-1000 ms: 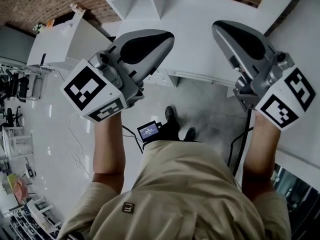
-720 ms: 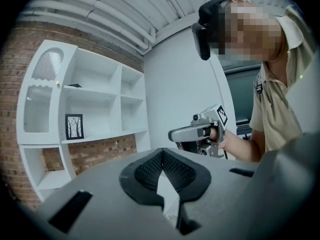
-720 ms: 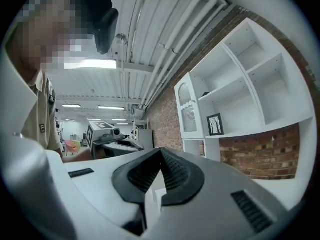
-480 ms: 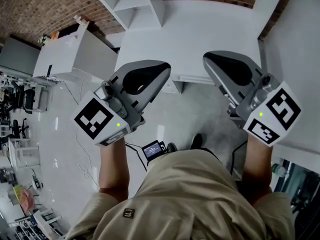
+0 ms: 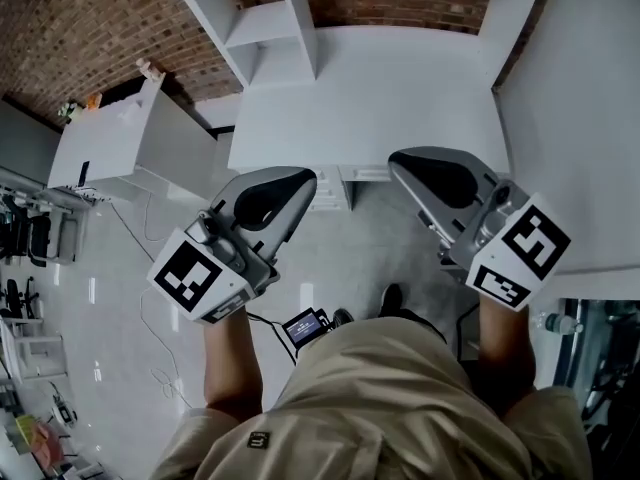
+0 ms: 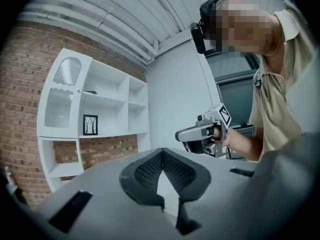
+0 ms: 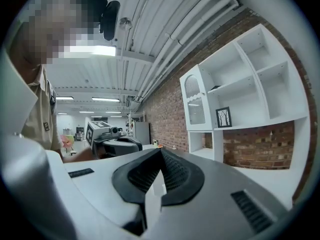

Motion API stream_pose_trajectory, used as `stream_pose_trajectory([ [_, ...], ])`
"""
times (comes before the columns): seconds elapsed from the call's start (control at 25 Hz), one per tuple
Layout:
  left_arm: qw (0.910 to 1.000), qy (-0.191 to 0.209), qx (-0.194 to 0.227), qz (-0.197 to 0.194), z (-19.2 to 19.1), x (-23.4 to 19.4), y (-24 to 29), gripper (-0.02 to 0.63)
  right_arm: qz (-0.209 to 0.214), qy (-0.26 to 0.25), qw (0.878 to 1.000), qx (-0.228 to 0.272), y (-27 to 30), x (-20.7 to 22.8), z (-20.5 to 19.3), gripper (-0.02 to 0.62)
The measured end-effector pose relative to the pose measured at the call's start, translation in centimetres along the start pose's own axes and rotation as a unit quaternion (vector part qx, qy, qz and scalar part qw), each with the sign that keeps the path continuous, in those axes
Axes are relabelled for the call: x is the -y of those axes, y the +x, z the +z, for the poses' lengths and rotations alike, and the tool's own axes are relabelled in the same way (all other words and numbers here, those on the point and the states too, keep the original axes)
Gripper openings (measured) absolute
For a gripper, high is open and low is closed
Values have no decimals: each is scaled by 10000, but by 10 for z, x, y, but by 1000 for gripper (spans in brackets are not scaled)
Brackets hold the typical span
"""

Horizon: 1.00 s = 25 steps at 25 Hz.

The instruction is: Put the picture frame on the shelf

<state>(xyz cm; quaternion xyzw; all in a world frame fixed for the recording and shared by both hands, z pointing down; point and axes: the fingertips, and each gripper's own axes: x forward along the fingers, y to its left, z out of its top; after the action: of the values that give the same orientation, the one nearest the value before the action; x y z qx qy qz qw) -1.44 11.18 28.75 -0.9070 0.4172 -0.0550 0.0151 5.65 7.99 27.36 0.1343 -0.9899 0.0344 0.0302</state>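
The picture frame (image 6: 90, 125), black with a tree print, stands upright on a middle shelf of the white shelf unit (image 6: 114, 134); the right gripper view also shows the frame (image 7: 223, 117). Both grippers are held far back from it, over the floor in front of the white desk (image 5: 370, 88). My left gripper (image 5: 298, 178) is shut with nothing between its pads. My right gripper (image 5: 402, 162) is shut and empty too. Each gripper view shows the other gripper: the right gripper (image 6: 183, 134) and the left gripper (image 7: 114, 145).
The shelf unit (image 5: 262, 26) stands against a brick wall behind the desk. A white cabinet (image 5: 120, 133) is to the left, a white wall (image 5: 580, 118) to the right. A small screen device (image 5: 303, 325) hangs at the person's waist, with cables on the glossy floor.
Both grippers have drawn back from the desk toward the person's body and sit lower in the head view. More of the shelf unit and brick wall now shows at the top.
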Motion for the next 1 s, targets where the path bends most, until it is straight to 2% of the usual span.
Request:
stream_pose_trajectory([
  [0.36,9997,-52,218,0,-6,-6,-59,8,-236,-133,9995,-187,20,-49,-3,5],
  [0.6,9990,-153,384,146,-2,-34,-94,8,-104,-162,9990,-397,58,-72,6,5],
  [1.0,9982,-306,414,313,-33,-46,-140,8,84,-130,9982,-582,96,-110,-20,5],
])
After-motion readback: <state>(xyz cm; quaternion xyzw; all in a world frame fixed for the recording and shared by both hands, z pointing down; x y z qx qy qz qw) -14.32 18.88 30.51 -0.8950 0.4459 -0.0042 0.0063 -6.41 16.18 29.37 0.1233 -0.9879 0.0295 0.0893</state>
